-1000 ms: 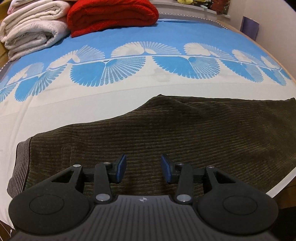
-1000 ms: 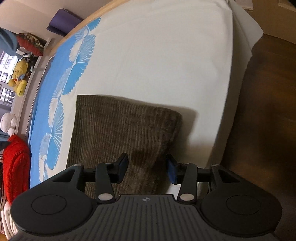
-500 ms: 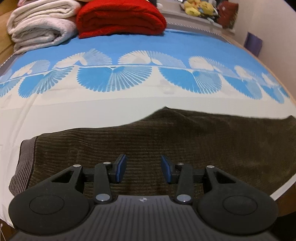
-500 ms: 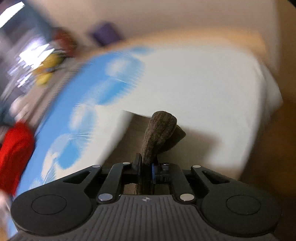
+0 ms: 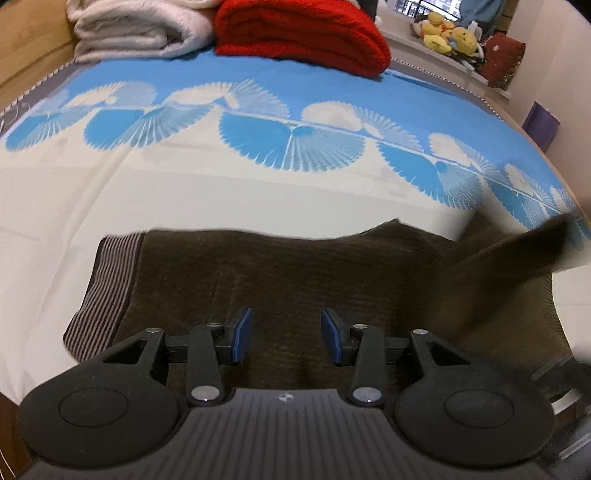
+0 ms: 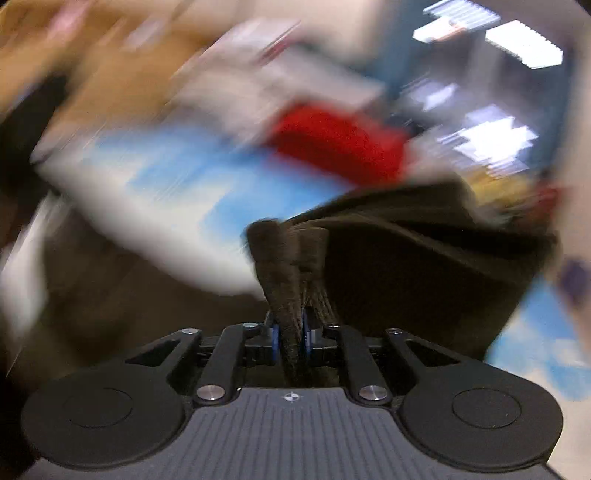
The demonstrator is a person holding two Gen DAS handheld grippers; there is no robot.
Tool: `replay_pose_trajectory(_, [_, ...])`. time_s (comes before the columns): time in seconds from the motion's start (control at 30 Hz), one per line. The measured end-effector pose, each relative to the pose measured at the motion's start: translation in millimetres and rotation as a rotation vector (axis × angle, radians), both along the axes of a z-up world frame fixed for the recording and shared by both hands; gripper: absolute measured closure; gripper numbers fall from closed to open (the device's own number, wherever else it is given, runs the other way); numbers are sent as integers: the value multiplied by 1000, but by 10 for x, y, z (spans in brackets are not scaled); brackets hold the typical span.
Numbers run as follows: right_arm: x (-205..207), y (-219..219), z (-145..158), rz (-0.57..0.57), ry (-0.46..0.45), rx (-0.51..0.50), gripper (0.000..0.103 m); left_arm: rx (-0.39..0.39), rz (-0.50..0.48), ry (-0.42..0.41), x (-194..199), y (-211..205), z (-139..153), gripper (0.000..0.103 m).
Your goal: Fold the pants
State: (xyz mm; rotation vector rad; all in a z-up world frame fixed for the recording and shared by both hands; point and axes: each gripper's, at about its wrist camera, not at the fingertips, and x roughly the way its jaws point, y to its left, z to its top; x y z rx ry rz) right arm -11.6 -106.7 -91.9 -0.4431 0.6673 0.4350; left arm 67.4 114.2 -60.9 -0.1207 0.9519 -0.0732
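Lying on the bed (image 5: 110, 192) are the brown pants (image 5: 295, 273), spread flat across the white part of the bed cover. Their striped waistband (image 5: 107, 291) is at the left end in the left wrist view. At the right end, one part of the pants lifts up off the bed into the air, and it looks smeared there.

The left gripper (image 5: 286, 336) hangs just over the middle of the pants. Its two blue pads (image 5: 242, 334) stand apart with nothing between them, so it is open and holds nothing.

The right gripper (image 6: 290, 338) has a bunch of the brown pants (image 6: 284, 266) squeezed between its pads. The cloth sticks up out of the jaws in a thick fold, and more of it hangs off to the right side. The jaws are opening a little, but the pads press on the cloth from both sides, so it has hold of the pants.

The right wrist view is very blurry (almost everything behind the gripper is smeared), so I can only guess that the red blob there is the red blanket.

Farther back on the blue part of the bed sits a folded red blanket (image 5: 303, 33). Beside it, on the left, is a pile of white blankets (image 5: 140, 26). Yellow stuffed toys (image 5: 448, 37) sit on a ledge past the bed.
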Motion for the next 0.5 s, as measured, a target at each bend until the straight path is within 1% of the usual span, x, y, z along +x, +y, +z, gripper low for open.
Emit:
replay_pose_trajectory(0.03, [-20, 95, -181, 53, 82, -40, 84, -4, 2, 6, -5, 38, -7, 57])
replay_pose_trajectory(0.07, [-47, 163, -314, 101, 146, -80, 84, -6, 4, 10, -14, 69, -15, 57])
replay_pose_trajectory(0.1, [-115, 218, -386, 142, 141, -132, 81, -8, 5, 14, -22, 105, -19, 57])
replay_pose_trajectory(0.13, [-173, 254, -375, 166, 104, -163, 80, -12, 6, 16, -27, 130, -24, 55])
replay_pose_trajectory(0.17, [-187, 245, -319, 183, 96, -156, 74, -17, 5, 17, -30, 151, -28, 55])
replay_pose_trajectory(0.2, [-166, 188, -225, 183, 106, -96, 68, -22, 3, 17, -33, 171, -25, 55])
replay_pose_trajectory(0.23, [-132, 106, -123, 168, 109, -22, 63, -23, 2, 15, -26, 174, -21, 54])
replay_pose_trajectory(0.27, [-98, 30, -38, 143, 101, 40, 55, -23, 1, 14, -20, 176, -19, 54])
replay_pose_trajectory(0.3, [-41, -42, 10, 116, 89, 74, 51, -22, 2, 13, -16, 179, -16, 54])
replay_pose_trajectory(0.37, [41, -107, 29, 71, 78, 76, 50, -23, 4, 16, 1, 160, -21, 54])
replay_pose_trajectory(0.43, [95, -62, -90, 46, 101, 38, 50, -20, -1, 18, 5, 113, -20, 54])
replay_pose_trajectory(0.5, [160, -20, -174, 46, 110, 8, 51, -12, -10, 20, 16, 56, -26, 54])
